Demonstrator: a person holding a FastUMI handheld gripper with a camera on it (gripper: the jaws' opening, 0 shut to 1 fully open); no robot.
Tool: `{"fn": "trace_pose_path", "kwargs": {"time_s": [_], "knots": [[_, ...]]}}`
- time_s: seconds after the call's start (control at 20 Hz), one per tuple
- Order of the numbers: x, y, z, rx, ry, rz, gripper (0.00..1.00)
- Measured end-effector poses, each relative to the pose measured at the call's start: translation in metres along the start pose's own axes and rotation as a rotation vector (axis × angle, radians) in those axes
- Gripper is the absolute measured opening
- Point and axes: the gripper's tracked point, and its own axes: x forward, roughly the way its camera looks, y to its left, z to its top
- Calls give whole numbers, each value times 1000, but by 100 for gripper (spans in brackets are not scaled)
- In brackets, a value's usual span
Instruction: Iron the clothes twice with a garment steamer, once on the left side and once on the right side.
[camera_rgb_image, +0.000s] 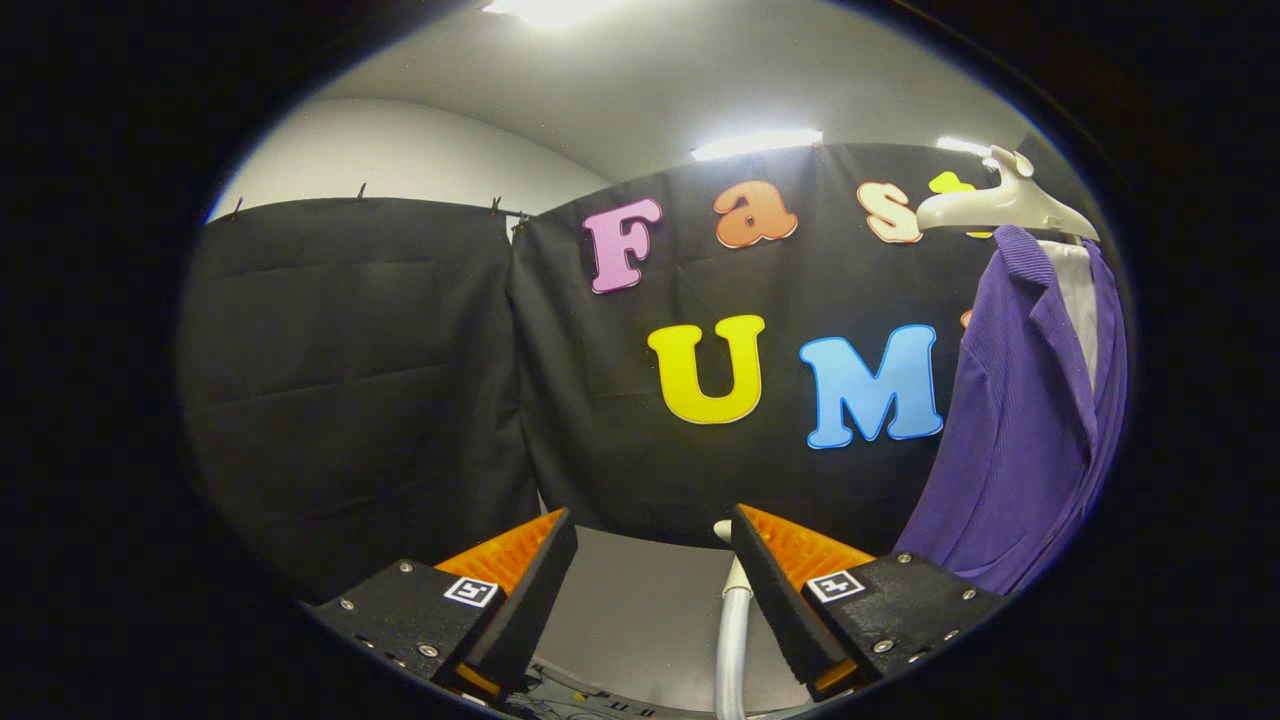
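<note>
A purple garment (1020, 430) hangs on a white hanger (1005, 205) against the booth wall, to the right of and beyond my fingers. A pale grey hose or pole (732, 640) rises from below, just inside my right finger (775, 590). My gripper (650, 525) is open, with a wide gap between the fingers and nothing held in it. The hose touches or passes close by the right finger; the left finger (520, 590) stands apart from it.
Black cloth walls close off the space ahead and to the left. A grey floor or table surface (640, 610) lies below between the fingers, with some cables (580, 700) near its closest edge.
</note>
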Motion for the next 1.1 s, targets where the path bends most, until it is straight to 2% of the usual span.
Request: {"fn": "trace_pose_path", "kwargs": {"time_s": [0.2, 0.45, 1.1], "knots": [[41, -6, -27, 7, 144, 27, 95], [91, -42, -50, 3, 281, -29, 95], [186, -112, -132, 203, 600, -72, 90]]}}
